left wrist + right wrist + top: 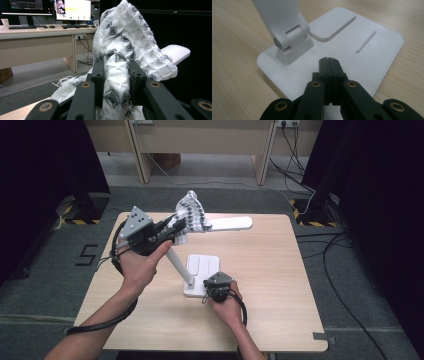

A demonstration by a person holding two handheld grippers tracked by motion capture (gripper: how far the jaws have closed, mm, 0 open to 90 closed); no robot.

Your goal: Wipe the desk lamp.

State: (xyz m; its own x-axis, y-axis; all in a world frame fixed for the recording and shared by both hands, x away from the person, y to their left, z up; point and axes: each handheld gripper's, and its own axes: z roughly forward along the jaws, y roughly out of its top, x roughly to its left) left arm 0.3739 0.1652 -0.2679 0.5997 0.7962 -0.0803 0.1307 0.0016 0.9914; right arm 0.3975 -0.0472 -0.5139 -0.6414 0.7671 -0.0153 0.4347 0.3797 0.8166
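**Cloth gripped at the lamp head, base pinned below**

On the wooden desk [260, 285] stands a white desk lamp [200, 270] with a flat square base, a slanted arm and a long flat head reaching toward the far right. A white waffle-weave cloth [192, 212] with dark diamond marks is draped over the top joint of the lamp, bunched high above the desk.

The left tool [167, 232] is raised beside that joint and is clenched on a fold of the cloth; in the left gripper view the fabric [117, 72] fills the space between the two black jaws and rises above them, with the lamp head [175, 52] showing behind it at the right.

The right tool [212, 287] sits low at the near edge of the lamp base. In the right gripper view its jaws are pressed together with nothing between them (their tips rest on or just over the white base [367, 60]), just beside the arm's hinge [289, 40].
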